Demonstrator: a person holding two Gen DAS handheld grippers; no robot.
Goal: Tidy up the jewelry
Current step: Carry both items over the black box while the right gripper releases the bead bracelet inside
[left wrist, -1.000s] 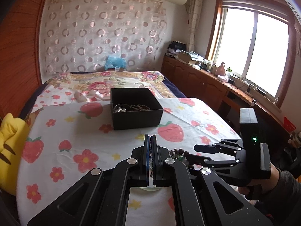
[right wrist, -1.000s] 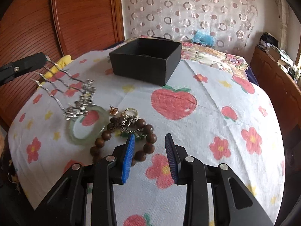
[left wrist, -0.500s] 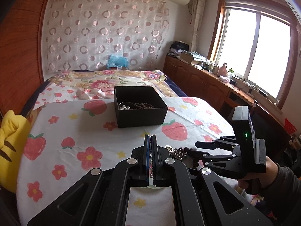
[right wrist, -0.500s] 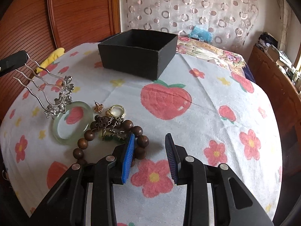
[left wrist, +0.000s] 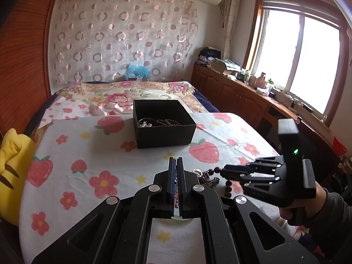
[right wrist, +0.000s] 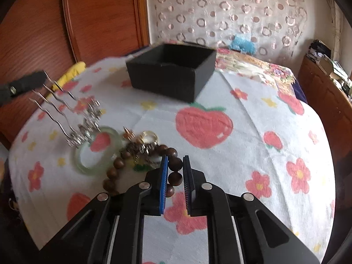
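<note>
1. Right now the black box (left wrist: 164, 124) stands open on the strawberry-print cloth (left wrist: 88, 154), and every other place below is given from it.
2. Inside the box, against its near wall, lie a silvery chain (left wrist: 145, 123) and a string of small brown beads (left wrist: 168, 122).
3. On the near side of the box, well apart from it, a small heap of loose jewelry rests on the cloth.
4. That heap holds a pale green bangle (right wrist: 98, 149), a gold ring (right wrist: 149, 135), a small rose-gold stud (right wrist: 128, 133) and a wooden bead bracelet (right wrist: 173, 165).
5. Closing at this moment, the right gripper (right wrist: 175, 171) has the bracelet's nearest beads between its blue pads (right wrist: 164, 176); the pads stand at the beads' sides, though firm contact cannot be made out.
6. Held by a hand (left wrist: 308, 206) in a dark sleeve, the right gripper also shows in the left wrist view, reaching toward the heap from the right of the box.
7. Pressed together, the left gripper (left wrist: 176, 176) has its fingers clamped on a silver hair comb (right wrist: 68, 112).
8. The comb hangs in the air over the bangle, on the near left of the box, with its wavy prongs gripped at their tips and its ornate head lowest.
</note>
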